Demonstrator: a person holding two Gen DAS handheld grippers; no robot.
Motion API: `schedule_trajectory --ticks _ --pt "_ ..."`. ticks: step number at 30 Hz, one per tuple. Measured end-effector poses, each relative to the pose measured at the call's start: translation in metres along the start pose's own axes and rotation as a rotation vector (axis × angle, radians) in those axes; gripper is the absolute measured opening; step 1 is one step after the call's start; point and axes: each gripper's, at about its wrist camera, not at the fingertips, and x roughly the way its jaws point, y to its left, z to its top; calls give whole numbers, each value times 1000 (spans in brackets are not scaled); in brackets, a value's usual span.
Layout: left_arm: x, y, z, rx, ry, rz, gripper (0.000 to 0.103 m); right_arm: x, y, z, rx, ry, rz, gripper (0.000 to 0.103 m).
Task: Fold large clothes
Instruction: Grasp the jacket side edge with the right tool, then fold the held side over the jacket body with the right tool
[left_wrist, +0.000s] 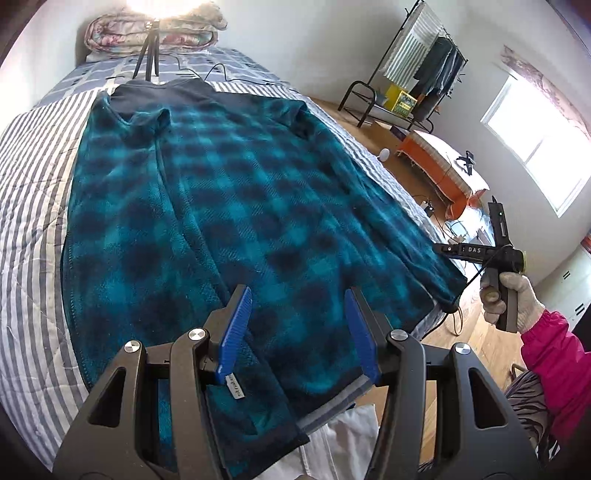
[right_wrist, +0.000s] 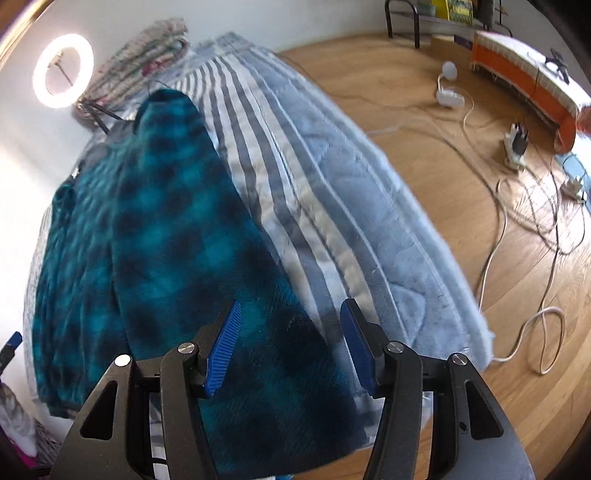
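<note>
Motion blur smears the striped bedspread (right_wrist: 295, 155) and plaid fleece garment (right_wrist: 166, 229) in the right wrist view. The garment's near hem disappears behind the right claw (right_wrist: 290, 349) at the bottom of the frame. Glare whites out the upper left in the left wrist view.

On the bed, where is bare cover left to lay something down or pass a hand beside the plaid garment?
Bare striped cover runs along the teal plaid garment on the wall side, and a strip on the floor side. The head end is crowded: tripod, cables, folded quilt.
</note>
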Motion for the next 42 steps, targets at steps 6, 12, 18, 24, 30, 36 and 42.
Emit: schedule_trajectory --ticks 6,12,18,24,30,36,42 --pt "3 2 0 14 2 4 54 -12 22 3 -48 -12 22 3" --pt "-2 0 2 14 -16 -12 54 -68 53 7 -62 -163 126 2" --pt "-11 5 5 -7 -42 -14 54 -100 116 -3 -184 -242 199 2" --pt "-22 17 7 -45 -70 1 54 -90 194 -33 -391 -181 307 2" --pt "-24 22 4 -56 -66 21 54 -42 258 -83 -645 -11 314 2" --pt "-25 28 3 -65 -58 19 54 -9 263 -97 -687 89 275 2" --pt "-20 22 -1 -54 -33 3 54 -37 244 -76 -584 97 415 24"
